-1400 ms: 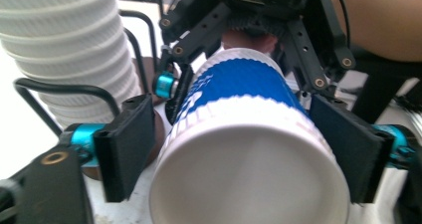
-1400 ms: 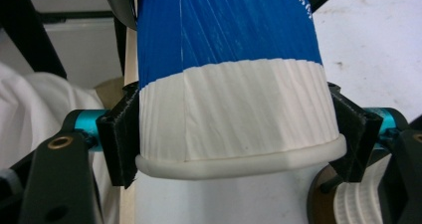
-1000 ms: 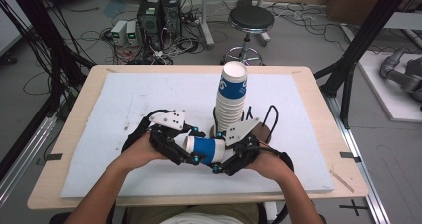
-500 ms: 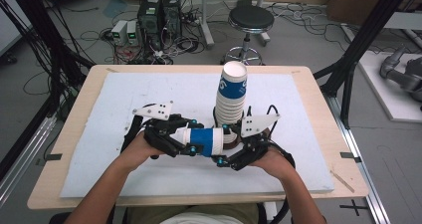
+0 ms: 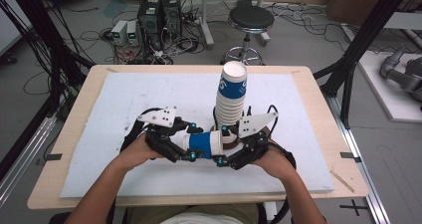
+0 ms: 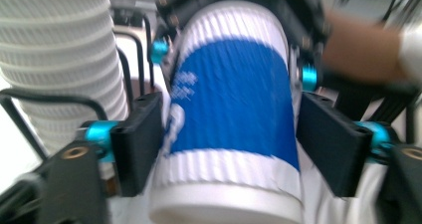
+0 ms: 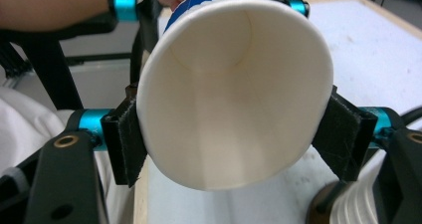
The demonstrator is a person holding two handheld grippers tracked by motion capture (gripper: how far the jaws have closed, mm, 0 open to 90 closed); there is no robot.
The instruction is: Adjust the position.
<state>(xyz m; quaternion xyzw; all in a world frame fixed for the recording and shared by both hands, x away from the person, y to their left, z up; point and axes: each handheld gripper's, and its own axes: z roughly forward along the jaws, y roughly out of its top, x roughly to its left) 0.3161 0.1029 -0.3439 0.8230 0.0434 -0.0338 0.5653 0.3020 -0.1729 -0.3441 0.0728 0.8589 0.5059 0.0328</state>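
The left hand-held gripper [image 5: 191, 145] and the right hand-held gripper [image 5: 225, 149] meet above the near middle of the bench [image 5: 74, 184], and between them one paper cup [image 5: 205, 144] with a blue band lies on its side in the air, above the white mat [image 5: 149, 92]. In the left gripper view the two black jaws stand about as wide as the cup [image 6: 234, 109] and press against its ribbed wall near the bottom end, so this gripper is clamped on it. In the right gripper view the jaws sit on both sides of the open rim of the cup [image 7: 234, 99], touching the wall, and the mouth of the cup faces this camera. Just behind both grippers stands a tall stack of cups [image 5: 231, 97], upright on a dark round base [image 5: 230, 139].
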